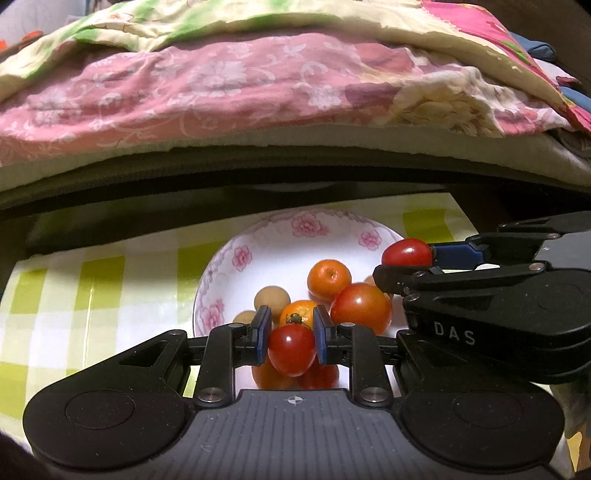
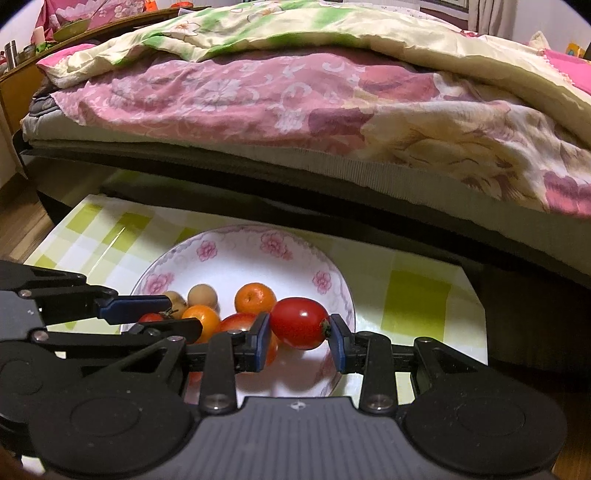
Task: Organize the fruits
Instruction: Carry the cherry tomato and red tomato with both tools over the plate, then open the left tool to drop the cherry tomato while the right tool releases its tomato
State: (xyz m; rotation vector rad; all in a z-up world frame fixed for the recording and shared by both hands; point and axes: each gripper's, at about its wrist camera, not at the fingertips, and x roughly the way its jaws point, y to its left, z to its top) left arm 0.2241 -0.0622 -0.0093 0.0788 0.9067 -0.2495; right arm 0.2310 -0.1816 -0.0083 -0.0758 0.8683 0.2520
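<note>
A white plate with pink flowers [image 1: 258, 240] [image 2: 236, 243] sits on the green-checked tablecloth and holds several fruits: oranges [image 1: 328, 278] [image 2: 255, 297], a big tomato [image 1: 360, 308] and pale round longans [image 1: 271, 298] [image 2: 201, 295]. My left gripper [image 1: 291, 334] is shut on a small red tomato [image 1: 291, 349] above the plate's near side. My right gripper [image 2: 300, 332] is shut on an oval red tomato [image 2: 299, 323], gripped end to end, over the plate. In the left wrist view the right gripper [image 1: 404, 264] reaches in from the right with its tomato [image 1: 406, 252].
A bed with a pink floral quilt [image 1: 221, 92] [image 2: 258, 92] rises just behind the low table. The tablecloth [image 1: 92, 288] [image 2: 413, 295] spreads to both sides of the plate. Wooden floor [image 2: 18, 229] shows at the left; a cluttered shelf [image 2: 55, 29] stands far left.
</note>
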